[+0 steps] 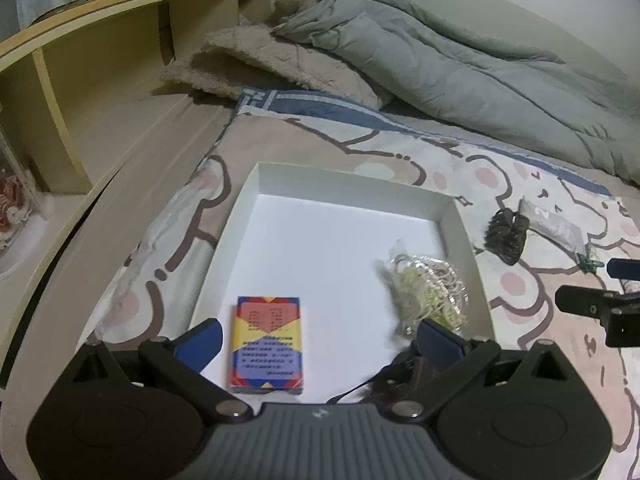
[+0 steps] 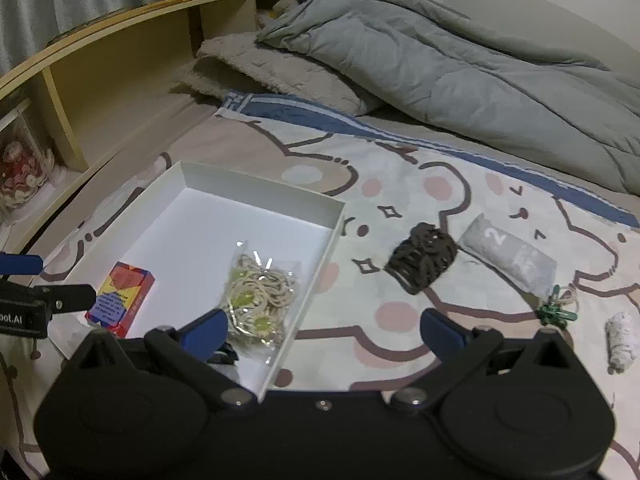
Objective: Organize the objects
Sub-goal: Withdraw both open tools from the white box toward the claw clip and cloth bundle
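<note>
A white tray (image 1: 352, 178) lies on the bed. It holds a colourful card box (image 1: 266, 346) and a clear bag of pale cord (image 1: 428, 292). My left gripper (image 1: 320, 340) hovers open over the tray's near end, with the card box below its gap and untouched. A dark blurred item (image 1: 400, 376) lies partly hidden under its right finger. My right gripper (image 2: 324, 332) is open and empty above the tray's (image 2: 260, 188) right rim. On the blanket to the right lie a dark brown knitted piece (image 2: 424, 258), a grey roll (image 2: 508, 260), green clips (image 2: 556, 314) and a white roll (image 2: 622, 340).
A wooden shelf headboard (image 1: 100, 80) runs along the left. A fuzzy beige pillow (image 2: 280, 68) and a grey duvet (image 2: 440, 60) are heaped at the far end. The cartoon-print blanket (image 2: 400, 184) covers the mattress around the tray.
</note>
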Tool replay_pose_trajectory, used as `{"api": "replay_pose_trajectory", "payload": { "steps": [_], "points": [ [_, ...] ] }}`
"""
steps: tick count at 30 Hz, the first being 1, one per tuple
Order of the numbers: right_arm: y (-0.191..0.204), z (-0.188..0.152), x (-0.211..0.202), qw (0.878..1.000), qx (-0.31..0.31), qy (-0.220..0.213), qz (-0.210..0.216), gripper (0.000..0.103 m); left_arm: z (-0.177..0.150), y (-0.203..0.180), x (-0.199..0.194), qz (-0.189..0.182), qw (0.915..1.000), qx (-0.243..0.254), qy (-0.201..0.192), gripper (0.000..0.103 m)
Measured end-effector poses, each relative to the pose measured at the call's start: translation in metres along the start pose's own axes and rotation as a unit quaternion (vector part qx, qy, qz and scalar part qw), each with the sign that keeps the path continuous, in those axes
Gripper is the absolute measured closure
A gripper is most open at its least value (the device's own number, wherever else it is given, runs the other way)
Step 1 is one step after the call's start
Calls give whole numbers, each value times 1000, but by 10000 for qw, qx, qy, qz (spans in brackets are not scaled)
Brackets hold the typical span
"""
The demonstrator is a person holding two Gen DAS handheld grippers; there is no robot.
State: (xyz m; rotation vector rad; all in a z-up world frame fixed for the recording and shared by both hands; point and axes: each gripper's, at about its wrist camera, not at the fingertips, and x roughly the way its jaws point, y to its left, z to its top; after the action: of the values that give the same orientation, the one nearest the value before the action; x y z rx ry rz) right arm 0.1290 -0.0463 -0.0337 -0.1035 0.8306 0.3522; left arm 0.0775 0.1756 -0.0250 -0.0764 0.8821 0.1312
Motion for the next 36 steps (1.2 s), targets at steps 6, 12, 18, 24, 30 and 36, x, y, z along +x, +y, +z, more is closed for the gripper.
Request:
{"api": "replay_pose_trajectory", "payload": {
  "steps": [6,12,18,24,30,36],
  "points": [
    [-25,-2,-12,9997,94,-93,-200,0,8,-24,0,-202,9996,176,-130,1],
    [-58,-5,-22,9985,252,-157,-462,0,17,-55,3,-352,9983,407,-215,1],
    [-92,-11,-31,9960,521,-183,-707,0,25,-86,7,-543,9966,564,-260,1],
    [-124,-20,-42,9925,766,-207,-928,0,30,-120,12,-739,9940,757,-277,1],
    [-157,-31,-54,9885,981,-255,-1119,0,31,-151,16,-891,9913,917,-320,1],
    [-185,-41,-61,9834,1158,-278,-1367,0,33,-178,19,-1023,9888,1026,-360,1]
  ]
}}
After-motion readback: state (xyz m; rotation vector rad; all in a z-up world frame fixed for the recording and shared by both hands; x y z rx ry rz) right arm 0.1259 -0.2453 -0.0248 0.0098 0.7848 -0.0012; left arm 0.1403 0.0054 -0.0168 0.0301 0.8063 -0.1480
